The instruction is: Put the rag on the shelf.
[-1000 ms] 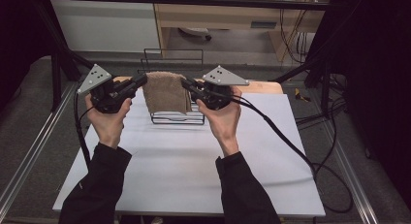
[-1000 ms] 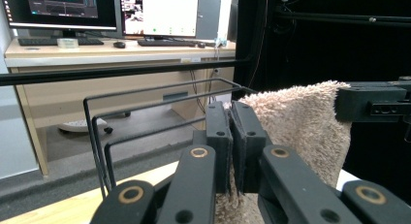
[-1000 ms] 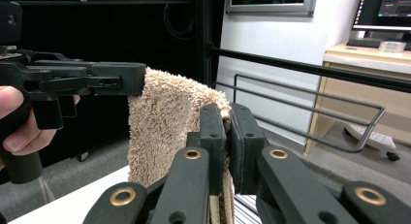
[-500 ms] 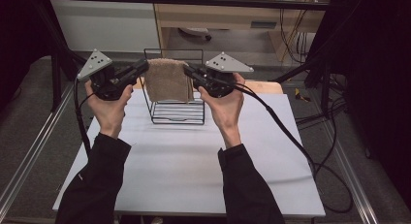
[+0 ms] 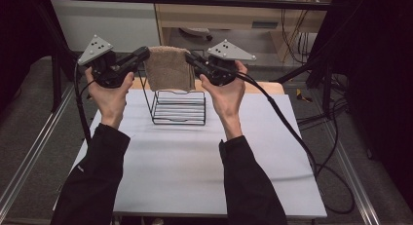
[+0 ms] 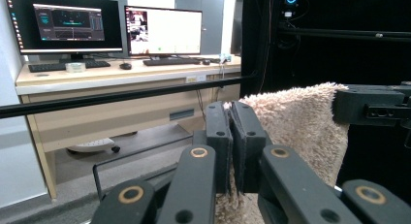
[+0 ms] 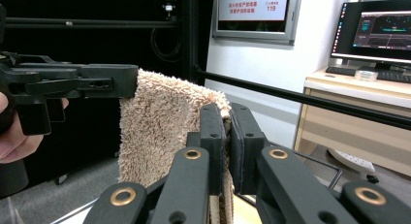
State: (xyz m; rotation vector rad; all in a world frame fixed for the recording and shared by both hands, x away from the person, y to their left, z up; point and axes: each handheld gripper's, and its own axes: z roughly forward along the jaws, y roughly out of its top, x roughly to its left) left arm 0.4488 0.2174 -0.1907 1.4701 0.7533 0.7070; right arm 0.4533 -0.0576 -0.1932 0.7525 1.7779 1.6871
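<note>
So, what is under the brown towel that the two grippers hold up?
Under the brown towel stands a black wire rack on the white table. The towel's lower edge covers the rack's top back part, so whether they touch cannot be seen.

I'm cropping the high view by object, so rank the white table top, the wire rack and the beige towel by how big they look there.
1. white table top, by far largest.
2-3. wire rack and beige towel: similar areas; the towel is held higher, nearer the camera, so I won't rank them.

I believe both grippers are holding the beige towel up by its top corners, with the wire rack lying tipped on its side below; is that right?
Not quite: the rack stands upright on the table, as the high view shows. The left gripper and right gripper do hold the towel up by its top corners.
</note>
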